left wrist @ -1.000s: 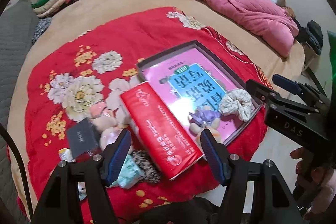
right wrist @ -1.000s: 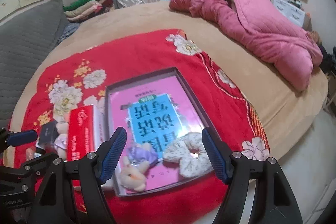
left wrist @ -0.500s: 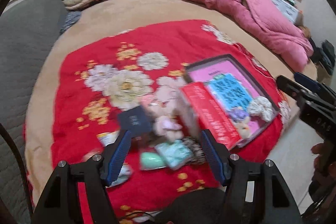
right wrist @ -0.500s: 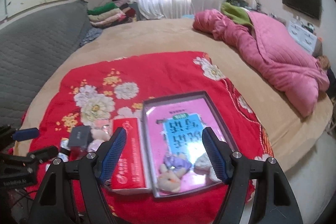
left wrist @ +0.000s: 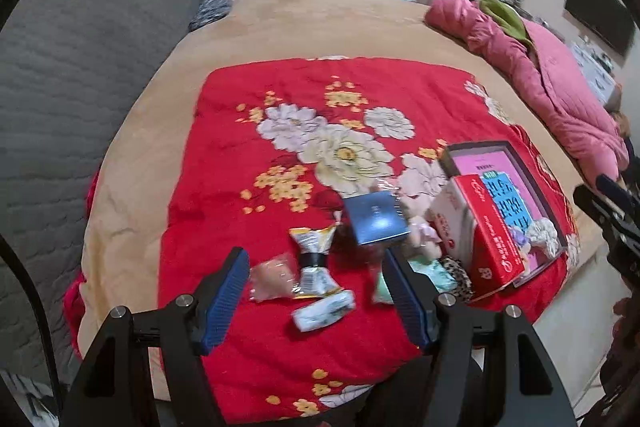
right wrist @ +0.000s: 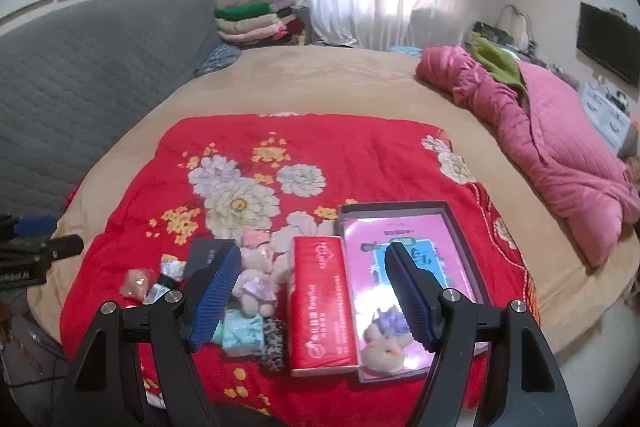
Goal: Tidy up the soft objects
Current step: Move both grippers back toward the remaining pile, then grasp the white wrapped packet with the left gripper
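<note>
A: Status of both tongs?
B: Left tongs (left wrist: pixel 316 291) and right tongs (right wrist: pixel 310 293) stand open, empty.
A: Target?
B: Small pink plush toy (right wrist: pixel 256 293) lies near the bed's front edge, left of the red tissue pack (right wrist: pixel 320 303), nearer the left tongs.

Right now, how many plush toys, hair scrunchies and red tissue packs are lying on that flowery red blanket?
Plush toys: 2, one in the tray at, one outside it at
Scrunchies: 2, a white one and a leopard-print one
Red tissue pack: 1
Total: 5
</note>
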